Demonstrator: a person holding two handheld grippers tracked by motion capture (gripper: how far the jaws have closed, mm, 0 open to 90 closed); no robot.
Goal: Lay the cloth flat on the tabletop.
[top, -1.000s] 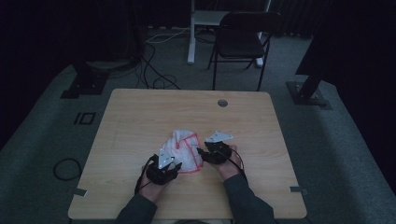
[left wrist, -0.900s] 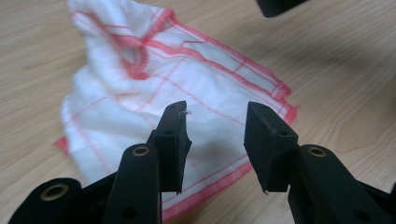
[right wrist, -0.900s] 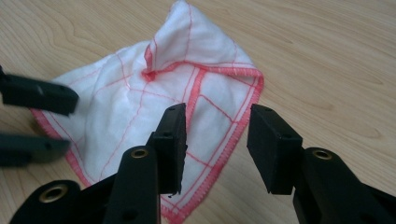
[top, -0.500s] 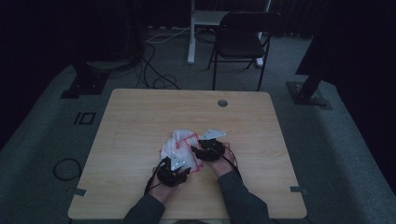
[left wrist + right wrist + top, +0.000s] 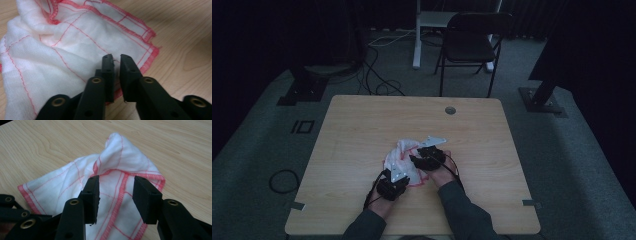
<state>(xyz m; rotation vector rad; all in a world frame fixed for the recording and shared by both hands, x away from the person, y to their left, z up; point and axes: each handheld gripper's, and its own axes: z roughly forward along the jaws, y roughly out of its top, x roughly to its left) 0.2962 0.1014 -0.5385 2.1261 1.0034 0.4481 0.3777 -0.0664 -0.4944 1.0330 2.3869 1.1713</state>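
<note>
High view: one cloth [image 5: 404,160] lies crumpled on the table [image 5: 362,130], in the near half and slightly left of centre. It is white with red lines; the light is dim, so finer detail is uncertain here. The left gripper [image 5: 393,181] sits at the cloth's near edge, the right gripper [image 5: 428,156] at its right side, both touching or just over it. Two forearms in dark sleeves enter from the bottom. One chair [image 5: 472,42] stands beyond the table's far edge. One round grommet [image 5: 450,110] is set in the tabletop near the far edge.

Left gripper view: the cloth [image 5: 62,50] is white gauze-like weave, with a thin red stitched grid and a thicker red hem. It lies in soft folds, one corner flat on the wood at the right. The left gripper [image 5: 116,58] has its jaws nearly together, a narrow slit between them. They have just been closing. The tips rest over the cloth near the hem; a fine bit of fabric seems caught at the tips, though I cannot confirm a firm pinch.

Right gripper view: the cloth [image 5: 120,165] rises in one peaked fold ahead. The right gripper [image 5: 116,186] has jaws spread, hemmed cloth lying between them, pads not pressing it.
</note>
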